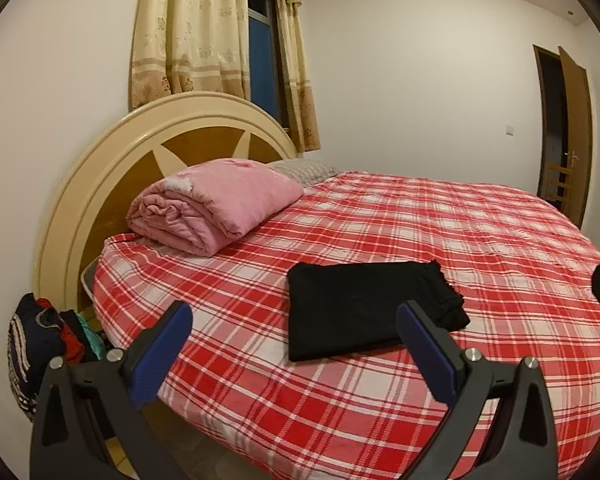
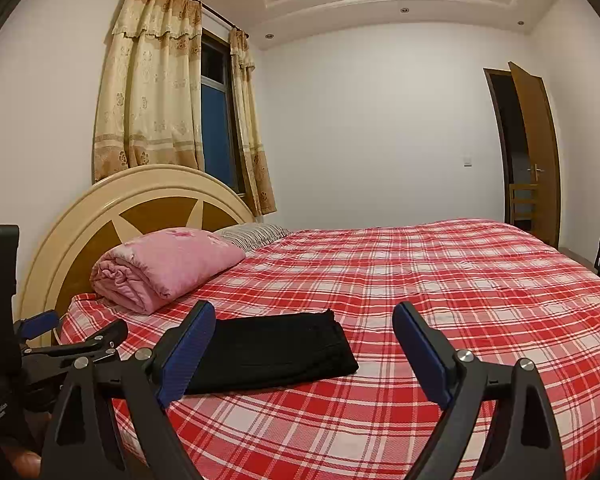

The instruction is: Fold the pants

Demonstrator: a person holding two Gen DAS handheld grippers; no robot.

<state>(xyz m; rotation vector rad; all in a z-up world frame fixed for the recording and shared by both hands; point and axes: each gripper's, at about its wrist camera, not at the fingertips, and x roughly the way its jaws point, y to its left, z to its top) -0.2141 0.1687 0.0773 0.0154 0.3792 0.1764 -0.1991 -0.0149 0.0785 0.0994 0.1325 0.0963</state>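
Note:
Black pants (image 1: 368, 308) lie folded into a flat rectangle on the red plaid bed sheet (image 1: 480, 240), near the bed's front edge. They also show in the right wrist view (image 2: 276, 350). My left gripper (image 1: 294, 320) is open and empty, held above the bed edge just short of the pants. My right gripper (image 2: 304, 320) is open and empty, held back from the pants, which lie behind its left finger (image 2: 188, 344). The left gripper shows at the left edge of the right wrist view (image 2: 72, 330).
A folded pink quilt (image 1: 216, 204) and a striped pillow (image 1: 304, 170) lie at the round headboard (image 1: 112, 148). A pile of clothes (image 1: 48, 336) sits by the bed's left side. A wooden door (image 2: 536, 152) stands open at the far right.

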